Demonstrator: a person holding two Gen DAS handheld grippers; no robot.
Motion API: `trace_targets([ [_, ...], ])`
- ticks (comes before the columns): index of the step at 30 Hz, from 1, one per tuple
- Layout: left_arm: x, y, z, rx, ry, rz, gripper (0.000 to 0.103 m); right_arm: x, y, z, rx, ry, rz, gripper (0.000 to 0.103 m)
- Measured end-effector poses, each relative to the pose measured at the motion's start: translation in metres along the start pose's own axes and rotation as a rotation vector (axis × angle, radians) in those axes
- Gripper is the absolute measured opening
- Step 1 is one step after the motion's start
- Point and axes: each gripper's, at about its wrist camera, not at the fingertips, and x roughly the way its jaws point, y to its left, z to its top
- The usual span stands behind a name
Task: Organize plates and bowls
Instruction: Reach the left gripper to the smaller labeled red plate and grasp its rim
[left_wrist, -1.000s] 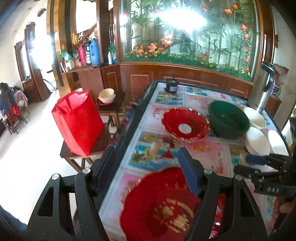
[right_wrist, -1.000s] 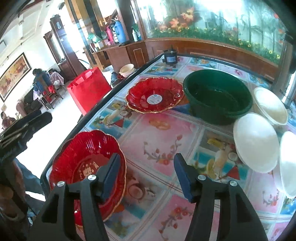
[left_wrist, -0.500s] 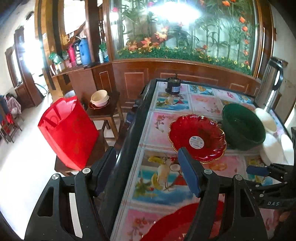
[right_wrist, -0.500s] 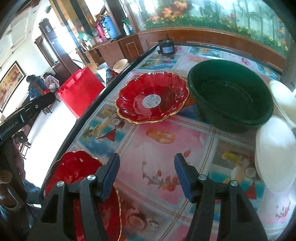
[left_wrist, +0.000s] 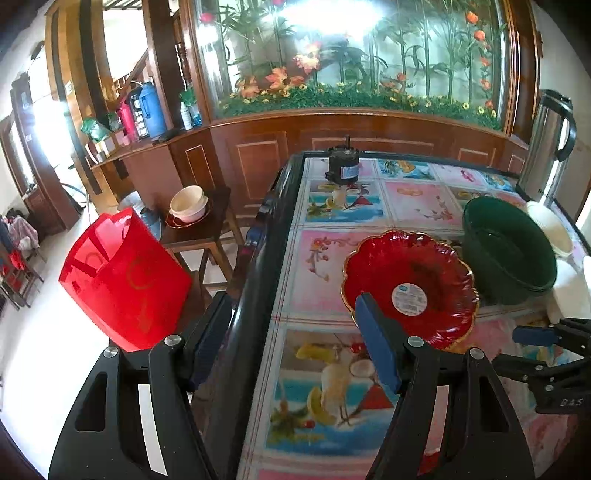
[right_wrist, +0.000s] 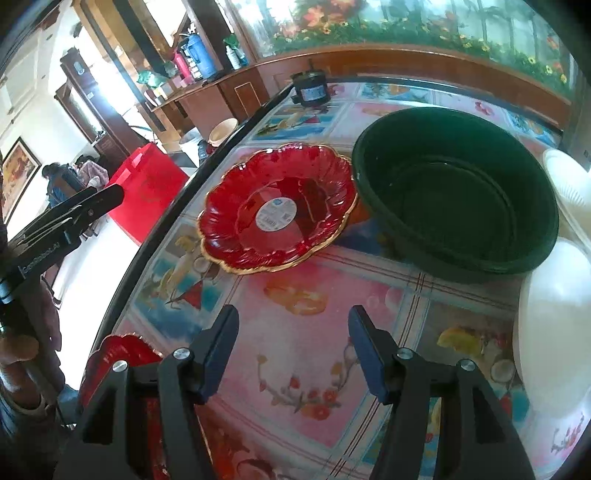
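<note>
A red scalloped glass plate (left_wrist: 410, 288) (right_wrist: 277, 206) with a white sticker lies on the patterned table, touching a dark green basin (left_wrist: 509, 251) (right_wrist: 458, 192) on its right. My left gripper (left_wrist: 291, 314) hovers open over the table's left edge, its right finger just short of that plate's near rim. My right gripper (right_wrist: 293, 317) is open and empty above the tablecloth, nearer than the plate and the basin. A second red plate (right_wrist: 118, 354) shows at the right wrist view's lower left. White bowls (right_wrist: 554, 325) (left_wrist: 550, 229) sit to the right of the basin.
A red bag (left_wrist: 122, 277) rests on a stool left of the table's dark edge (left_wrist: 255, 277). A second stool carries stacked bowls (left_wrist: 188, 203). A small black motor (left_wrist: 343, 166) and a steel flask (left_wrist: 550, 144) stand at the table's far end.
Both grippers have moved forward along the table toward the stickered red plate. The nearer red plate has slipped below the left wrist view. Neither gripper's opening has changed.
</note>
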Motion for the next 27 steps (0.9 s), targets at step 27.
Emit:
trace_targets([
  [27,0.104,-0.008,0.025,-0.091,0.285,-0.184,0.070,0.039,-0.018,0.025,0.111,0.017,0.037,0.063],
])
